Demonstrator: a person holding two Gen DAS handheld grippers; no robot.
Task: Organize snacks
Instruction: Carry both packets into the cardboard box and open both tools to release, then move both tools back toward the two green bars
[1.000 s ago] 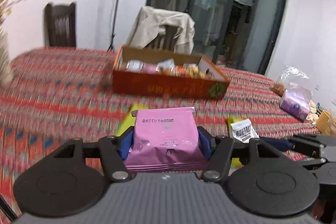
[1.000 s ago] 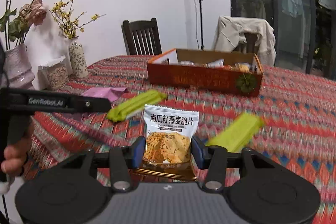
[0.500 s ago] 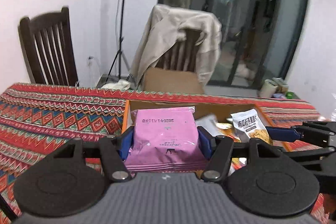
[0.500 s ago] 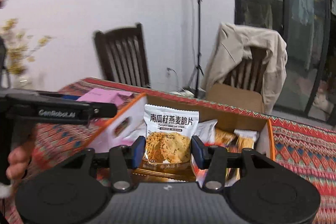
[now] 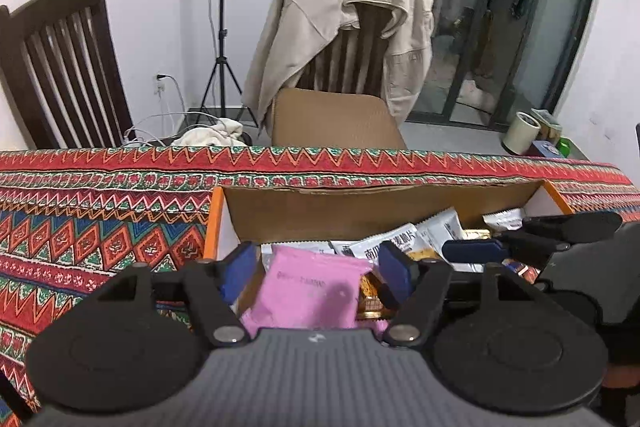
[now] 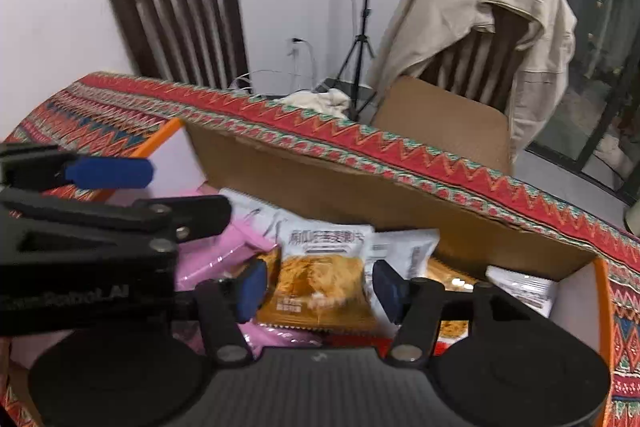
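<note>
I count one pink foil snack packet [image 5: 308, 291] and one white-and-orange cracker packet [image 6: 320, 279], each lying loose between spread fingers: my left gripper [image 5: 316, 267] and right gripper [image 6: 318, 285] have both let go over the orange cardboard box [image 5: 216, 215].

You are working in a home dining room; a red zigzag-patterned woven tablecloth [image 5: 100, 211] is covering the table in front of you; a dark wooden slat-back chair [image 5: 60, 67] is standing against the white wall; a beige jacket [image 5: 340, 23] is hanging over a second chair; clothes are hanging behind dark-framed glass sliding doors [image 5: 500, 7]; a black tripod stand [image 5: 222, 39] is standing by a wall socket; an orange-edged cardboard box [image 5: 360, 205] is holding packaged snacks.
</note>
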